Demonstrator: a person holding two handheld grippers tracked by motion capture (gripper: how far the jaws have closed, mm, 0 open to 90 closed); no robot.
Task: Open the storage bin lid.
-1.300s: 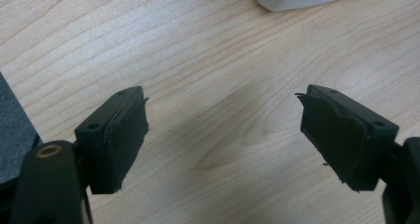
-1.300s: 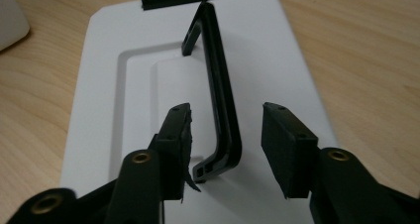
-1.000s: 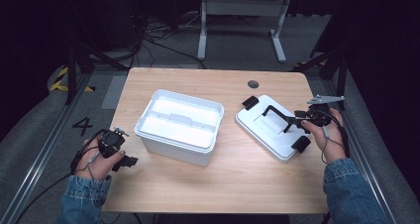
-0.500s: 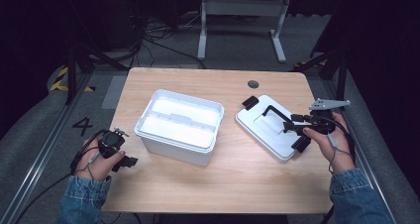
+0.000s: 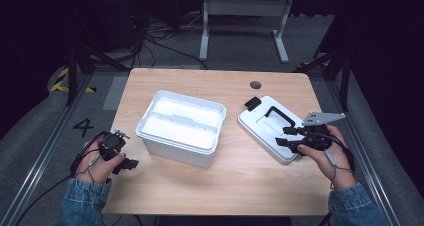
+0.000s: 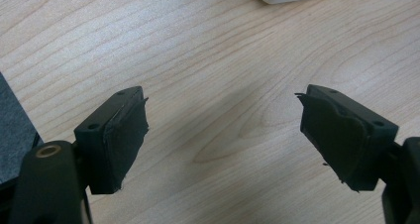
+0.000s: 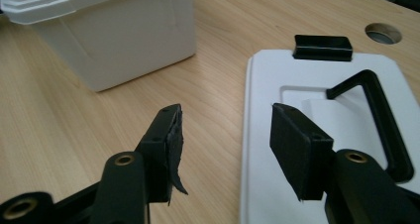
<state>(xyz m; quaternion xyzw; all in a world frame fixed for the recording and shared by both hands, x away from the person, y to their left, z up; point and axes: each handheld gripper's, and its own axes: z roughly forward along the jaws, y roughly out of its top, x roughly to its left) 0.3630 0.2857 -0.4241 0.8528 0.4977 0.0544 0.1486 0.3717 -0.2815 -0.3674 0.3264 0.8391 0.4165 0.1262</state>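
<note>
A: Where does the white lid (image 5: 272, 130) lie?

B: Flat on the wooden table (image 5: 240, 186), on its right part, with its black handle (image 5: 278, 117) facing up and a black latch (image 5: 253, 104) at the far edge. The right tool (image 5: 289, 137) hovers over the lid's near right corner. In the right gripper view one jaw hangs above the lid's left edge and the other above bare wood just beside it.

A: Is that tool holding the lid?

B: No. Its jaws have just been opening and stand wide apart, with nothing between the pads.

A: And the white box (image 5: 181, 127)?

B: It sits open at the table's middle, left of the lid and apart from it.

A: The left tool (image 5: 129, 163)?

B: It rests at the near left edge of the table, near the box's near left corner. Its jaws are spread wide over bare wood and grip nothing.

A: Any writing to read?

B: Only a "4" (image 5: 82, 127) marked on the floor left of the table. I see no brand on the lid or the box.
</note>
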